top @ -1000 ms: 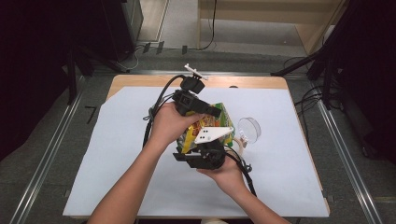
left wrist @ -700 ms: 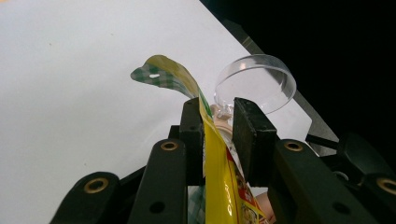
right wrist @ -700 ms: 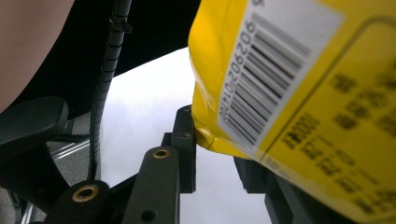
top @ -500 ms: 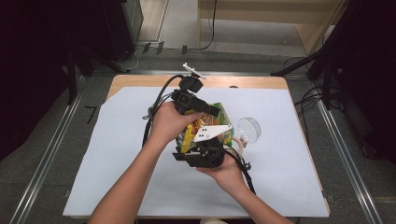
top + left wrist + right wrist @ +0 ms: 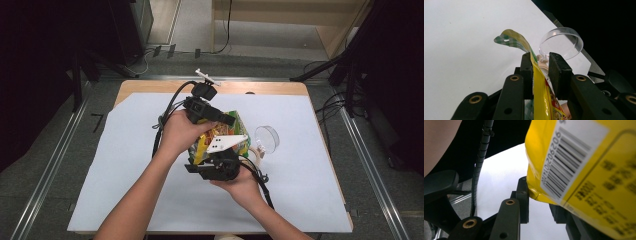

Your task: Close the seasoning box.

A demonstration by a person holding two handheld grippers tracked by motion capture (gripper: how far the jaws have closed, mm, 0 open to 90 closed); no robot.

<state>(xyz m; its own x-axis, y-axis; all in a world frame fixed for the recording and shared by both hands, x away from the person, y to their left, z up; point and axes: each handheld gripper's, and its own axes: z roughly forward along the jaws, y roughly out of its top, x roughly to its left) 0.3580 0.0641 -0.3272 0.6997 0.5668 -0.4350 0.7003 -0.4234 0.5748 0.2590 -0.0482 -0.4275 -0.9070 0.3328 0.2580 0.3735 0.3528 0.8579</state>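
Two tools grip yellow snack bag (image 5: 222, 135): left tool (image 5: 541, 65) pinches top edge, right tool (image 5: 541, 202) clamps bottom corner.

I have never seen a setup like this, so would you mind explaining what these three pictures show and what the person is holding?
There is no robot here: a person holds a hand-operated two-jaw gripper in each hand. The high view looks down on a table covered with white paper. There the left gripper and the right gripper both meet at a yellow snack bag lifted above the paper. The other two pictures come from cameras riding on the grippers, looking along their black jaws. In the left gripper view the bag's thin edge runs between the jaws, which look closed on it. In the right gripper view the bag's barcode side sits between the jaws; whether they pinch it is hard to tell. A clear plastic cup lies on the paper beside the bag.
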